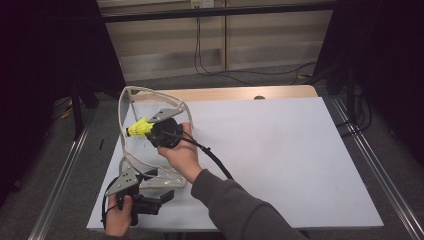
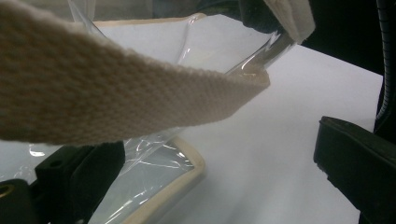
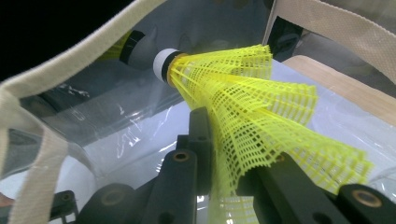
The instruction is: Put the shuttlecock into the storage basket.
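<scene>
A yellow shuttlecock is hanging at the mouth of a clear plastic bag with cream webbing straps, pinched by its skirt in the right tool, while the left tool, jaws wide apart, is sitting by the bag's near edge on the white tabletop; next, seemingly, the shuttlecock needs pushing deeper inside before letting go

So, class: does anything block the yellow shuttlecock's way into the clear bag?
Nothing visible does. The right gripper holds the shuttlecock at the clear bag, whose mouth gapes open; its cream strap hangs near the left gripper, off that path.
</scene>
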{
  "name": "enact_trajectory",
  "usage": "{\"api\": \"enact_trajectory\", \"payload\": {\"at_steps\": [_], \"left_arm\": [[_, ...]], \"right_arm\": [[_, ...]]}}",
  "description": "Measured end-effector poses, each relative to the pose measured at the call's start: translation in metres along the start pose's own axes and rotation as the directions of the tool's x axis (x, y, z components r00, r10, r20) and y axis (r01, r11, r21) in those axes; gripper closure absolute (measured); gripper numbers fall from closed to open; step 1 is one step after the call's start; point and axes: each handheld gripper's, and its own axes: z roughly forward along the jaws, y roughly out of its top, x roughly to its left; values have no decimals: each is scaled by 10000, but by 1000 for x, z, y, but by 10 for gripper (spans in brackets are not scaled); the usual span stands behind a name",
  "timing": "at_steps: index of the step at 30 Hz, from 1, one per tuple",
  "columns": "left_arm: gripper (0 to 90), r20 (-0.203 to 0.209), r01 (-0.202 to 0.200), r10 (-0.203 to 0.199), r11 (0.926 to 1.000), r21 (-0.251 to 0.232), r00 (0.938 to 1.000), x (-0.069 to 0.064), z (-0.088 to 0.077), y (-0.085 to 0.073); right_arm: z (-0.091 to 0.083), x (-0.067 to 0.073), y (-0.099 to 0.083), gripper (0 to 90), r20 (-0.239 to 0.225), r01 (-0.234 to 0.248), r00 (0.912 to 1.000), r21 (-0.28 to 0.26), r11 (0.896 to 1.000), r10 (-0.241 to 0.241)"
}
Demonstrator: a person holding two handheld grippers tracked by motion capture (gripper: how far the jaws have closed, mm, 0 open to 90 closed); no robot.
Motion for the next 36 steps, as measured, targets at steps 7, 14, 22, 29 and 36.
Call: {"api": "enact_trajectory", "payload": {"at_steps": [7, 14, 22, 29, 36], "left_arm": [[21, -10, 5, -5, 10000, -27, 10000, 0, 0, 0], [21, 1, 21, -21, 10000, 13, 10000, 0, 0, 0], [23, -25, -2, 2, 10000, 47, 10000, 0, -1, 0], [22, -9, 10, -10, 10000, 55, 10000, 0, 0, 0], [22, -32, 16, -16, 10000, 32, 10000, 0, 0, 0]], "right_arm": [[3, 0, -2, 821, 167, 178, 9997, 122, 9998, -180], [3, -2, -4, 821, 225, 271, 9994, 250, 9993, -277], [5, -3, -5, 821, 332, 328, 9989, 459, 9984, -343], [9, -6, -7, 455, 306, -110, 9995, 854, 9963, 84], [-1, -8, -3, 324, 121, -558, 9984, 411, 9976, 553]]}}
